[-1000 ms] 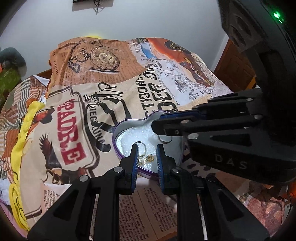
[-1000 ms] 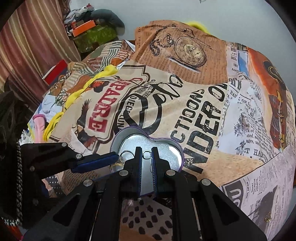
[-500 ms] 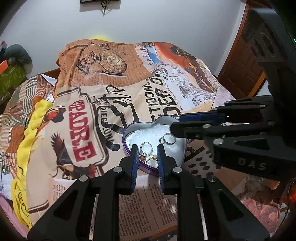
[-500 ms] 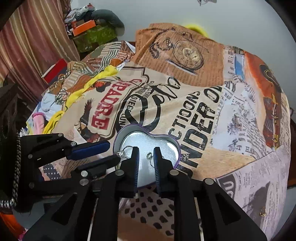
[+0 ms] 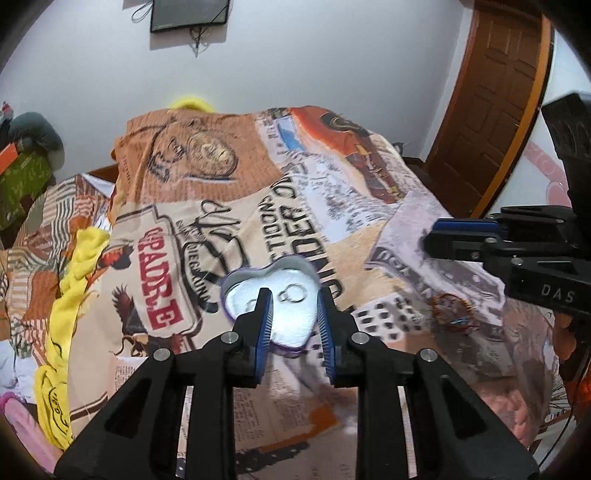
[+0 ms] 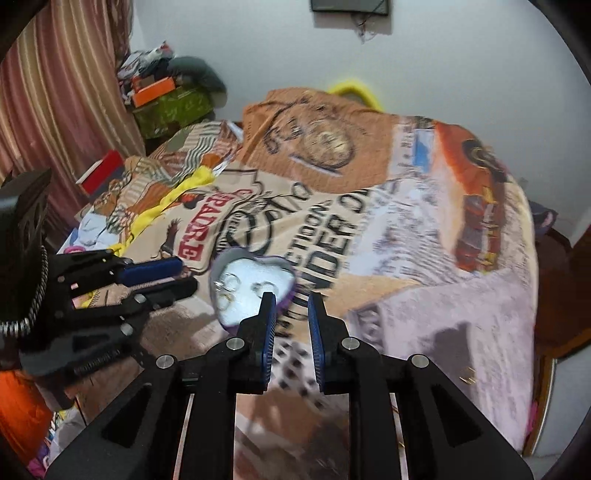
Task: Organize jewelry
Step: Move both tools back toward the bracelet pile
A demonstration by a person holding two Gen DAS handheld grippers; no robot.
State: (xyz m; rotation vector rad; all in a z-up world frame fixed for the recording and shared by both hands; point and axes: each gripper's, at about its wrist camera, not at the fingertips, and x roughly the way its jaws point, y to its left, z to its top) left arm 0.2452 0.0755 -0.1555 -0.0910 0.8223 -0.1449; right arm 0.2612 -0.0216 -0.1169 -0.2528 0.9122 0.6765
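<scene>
The heart tin (image 5: 270, 308) sat on the bed, on a printed blanket (image 5: 332, 206), with several rings (image 6: 229, 291) lying on its pale lining. Around it were a yellow cloth (image 5: 70, 295) along the blanket's left edge, a green box (image 6: 173, 110) with clutter by the striped curtain (image 6: 55, 92), a brown door (image 5: 495, 103) and a dark frame (image 5: 188, 14) on the white wall. A small gold piece (image 6: 467, 378) lay apart on the blanket, near its right edge.

The left claw (image 5: 295, 314) hung over the tin, its fingers apart and holding nothing; one finger (image 5: 264, 317) hid part of the rings. The right claw (image 6: 291, 325) stood just beside the tin's near right rim, likewise parted and empty.

A second earlier both claws were nearly closed low over the tin. Since then both had opened wider and drawn back, and the right one had swung away to the right, off the tin. The rings stayed in the tin.
</scene>
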